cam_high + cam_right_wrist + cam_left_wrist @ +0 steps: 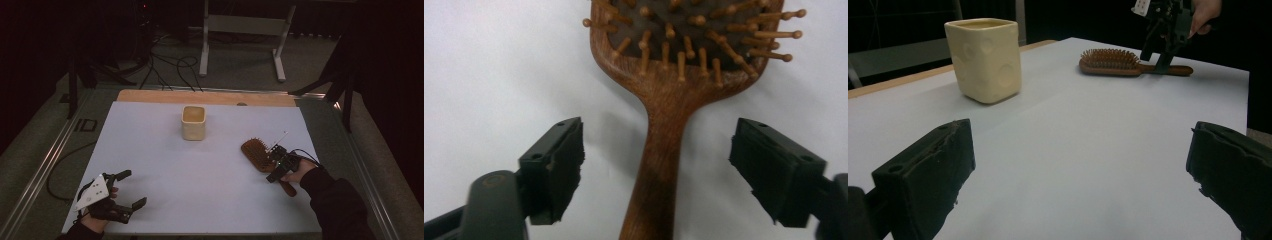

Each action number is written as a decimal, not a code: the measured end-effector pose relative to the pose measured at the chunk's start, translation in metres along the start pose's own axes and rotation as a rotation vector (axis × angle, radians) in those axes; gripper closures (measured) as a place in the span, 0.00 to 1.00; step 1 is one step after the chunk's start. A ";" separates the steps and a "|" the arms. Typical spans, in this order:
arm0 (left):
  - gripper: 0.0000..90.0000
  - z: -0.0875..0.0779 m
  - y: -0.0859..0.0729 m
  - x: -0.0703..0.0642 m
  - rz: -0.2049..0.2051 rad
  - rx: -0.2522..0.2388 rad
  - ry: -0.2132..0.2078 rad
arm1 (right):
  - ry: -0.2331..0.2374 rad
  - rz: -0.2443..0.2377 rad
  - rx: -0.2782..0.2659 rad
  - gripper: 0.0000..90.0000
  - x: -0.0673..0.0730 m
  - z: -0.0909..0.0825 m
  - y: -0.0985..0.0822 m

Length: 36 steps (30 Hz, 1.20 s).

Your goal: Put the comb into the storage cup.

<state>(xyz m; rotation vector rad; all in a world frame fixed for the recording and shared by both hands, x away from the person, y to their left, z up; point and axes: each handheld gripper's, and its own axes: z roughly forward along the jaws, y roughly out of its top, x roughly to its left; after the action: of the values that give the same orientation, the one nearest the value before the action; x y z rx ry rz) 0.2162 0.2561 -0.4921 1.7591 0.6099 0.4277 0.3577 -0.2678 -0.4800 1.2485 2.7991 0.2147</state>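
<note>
Wooden hairbrush (261, 159) lies flat, bristles up, on the right side of the white table mat (200, 200), head toward the far left, handle toward the near right. Right gripper (656, 170) straddles the handle just below the head, jaws apart, pads not touching wood on either side; nothing held yet. The handle sits roughly centred in the gap, so closing squarely across the narrow neck should give a firm hold; gripping lower risks the head tipping. Keep the pads clear of the bristles. Left gripper (127, 189) rests at the near left corner, jaws wide apart, empty, well apart from everything. Cream square cup (193, 122) stands upright at far centre, open top. Wide bare mat between brush and cup leaves room for moving. The mat's right edge runs near the brush.
</note>
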 end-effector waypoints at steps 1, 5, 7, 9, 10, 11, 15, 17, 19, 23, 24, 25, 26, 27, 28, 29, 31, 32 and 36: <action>0.00 0.000 0.000 0.000 0.000 0.000 -0.001 | -0.004 0.002 -0.003 0.31 0.001 0.000 0.000; 0.00 -0.001 0.001 -0.001 0.002 -0.003 0.000 | -0.009 -0.023 0.010 0.48 0.002 0.003 0.001; 0.00 -0.001 0.001 -0.001 0.003 -0.005 0.000 | -0.019 -0.019 0.018 0.53 0.003 0.005 0.002; 0.00 -0.001 0.001 0.000 0.002 -0.007 0.003 | -0.042 -0.015 0.022 0.58 0.004 0.005 0.004; 0.00 -0.002 0.001 0.000 0.002 -0.008 0.003 | -0.054 -0.013 0.023 0.59 0.004 0.006 0.005; 0.00 -0.002 0.001 0.000 0.002 -0.008 0.003 | -0.063 -0.017 0.027 0.61 0.003 0.006 0.005; 0.00 -0.001 0.001 -0.001 0.004 -0.005 0.002 | -0.072 -0.005 0.024 0.66 0.002 0.007 0.005; 0.00 -0.001 0.001 0.000 0.003 -0.005 0.003 | -0.073 0.009 0.022 0.70 0.001 0.008 0.005; 0.00 -0.001 0.001 0.000 0.002 -0.005 0.002 | -0.072 0.012 0.023 0.70 0.001 0.008 0.005; 0.00 -0.001 0.001 0.000 0.003 -0.004 0.002 | -0.075 0.020 0.031 0.73 0.002 0.008 0.005; 0.00 -0.001 0.001 0.000 0.002 -0.004 0.002 | -0.068 0.029 0.035 0.75 0.002 0.008 0.005; 0.00 -0.001 0.000 0.000 0.001 -0.004 0.002 | -0.068 0.029 0.035 0.75 0.002 0.008 0.005; 0.00 -0.001 0.000 0.000 0.001 -0.001 0.002 | -0.060 0.028 0.032 0.77 0.002 0.009 0.005; 0.00 -0.001 0.000 0.000 0.001 -0.001 0.002 | -0.060 0.028 0.032 0.77 0.002 0.009 0.005; 0.00 0.000 0.000 0.000 0.002 -0.001 0.001 | -0.060 0.031 0.033 0.78 0.003 0.009 0.005; 0.00 0.000 0.000 0.000 0.003 0.002 -0.001 | -0.064 0.024 0.035 0.80 0.004 0.009 0.006; 0.00 0.000 0.000 0.000 0.002 0.004 -0.002 | -0.062 0.022 0.033 0.80 0.004 0.009 0.006; 0.00 0.000 0.000 0.000 0.002 0.004 -0.001 | -0.062 0.027 0.025 0.81 0.004 0.010 0.005; 0.00 0.000 -0.001 0.000 -0.002 0.004 -0.001 | -0.056 0.027 0.006 0.81 0.003 0.009 0.002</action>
<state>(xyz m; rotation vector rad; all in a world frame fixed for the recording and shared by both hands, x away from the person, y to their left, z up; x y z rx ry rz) 0.2163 0.2557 -0.4928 1.7623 0.6117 0.4248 0.3581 -0.2632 -0.4889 1.2740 2.7387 0.1702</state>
